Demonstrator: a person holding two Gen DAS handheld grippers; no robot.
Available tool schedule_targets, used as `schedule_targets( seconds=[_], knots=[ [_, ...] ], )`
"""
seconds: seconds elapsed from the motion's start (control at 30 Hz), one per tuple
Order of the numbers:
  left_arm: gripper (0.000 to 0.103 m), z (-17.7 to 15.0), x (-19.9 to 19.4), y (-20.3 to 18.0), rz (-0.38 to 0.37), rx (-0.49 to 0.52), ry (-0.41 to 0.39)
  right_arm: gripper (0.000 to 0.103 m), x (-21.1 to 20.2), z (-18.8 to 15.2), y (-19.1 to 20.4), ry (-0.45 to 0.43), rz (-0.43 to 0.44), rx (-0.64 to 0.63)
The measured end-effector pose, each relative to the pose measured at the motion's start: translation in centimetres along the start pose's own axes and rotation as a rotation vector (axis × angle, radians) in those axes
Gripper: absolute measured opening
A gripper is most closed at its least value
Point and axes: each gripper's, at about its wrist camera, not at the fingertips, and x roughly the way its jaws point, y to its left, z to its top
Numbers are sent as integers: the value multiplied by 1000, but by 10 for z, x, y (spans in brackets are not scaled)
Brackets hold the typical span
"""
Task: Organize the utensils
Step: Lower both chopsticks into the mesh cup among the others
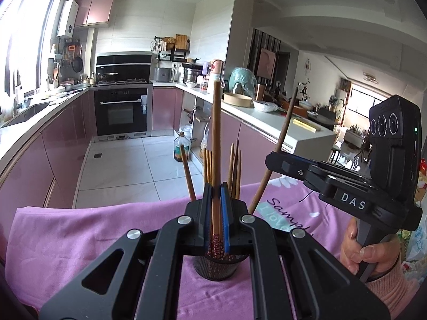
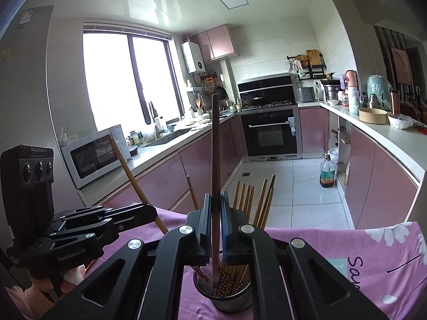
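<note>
A black mesh cup [image 2: 222,297] stands on the pink cloth and holds several wooden chopsticks [image 2: 263,202]; it also shows in the left wrist view [image 1: 216,266]. My left gripper [image 1: 216,200] is shut on a light wooden chopstick [image 1: 216,133], upright, its patterned lower end at the cup's mouth. My right gripper [image 2: 215,208] is shut on a dark brown chopstick [image 2: 215,146], upright, its lower end inside the cup. Each gripper shows in the other's view, the right one [image 1: 277,160] and the left one [image 2: 149,210], each with its chopstick.
The pink cloth [image 1: 93,232] covers the table in front of a kitchen with pink cabinets. A countertop [image 1: 267,117] with bowls and bottles runs on the right. An oil bottle [image 2: 327,172] stands on the tiled floor. A microwave [image 2: 93,154] sits on the left counter.
</note>
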Motion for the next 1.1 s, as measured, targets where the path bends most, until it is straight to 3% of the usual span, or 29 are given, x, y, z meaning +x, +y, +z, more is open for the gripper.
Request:
schedule_targets(
  seconds=[1.1],
  knots=[
    [7,0,15,7,14,11,109,5,34,-27,-8,111,-18,22]
  ],
)
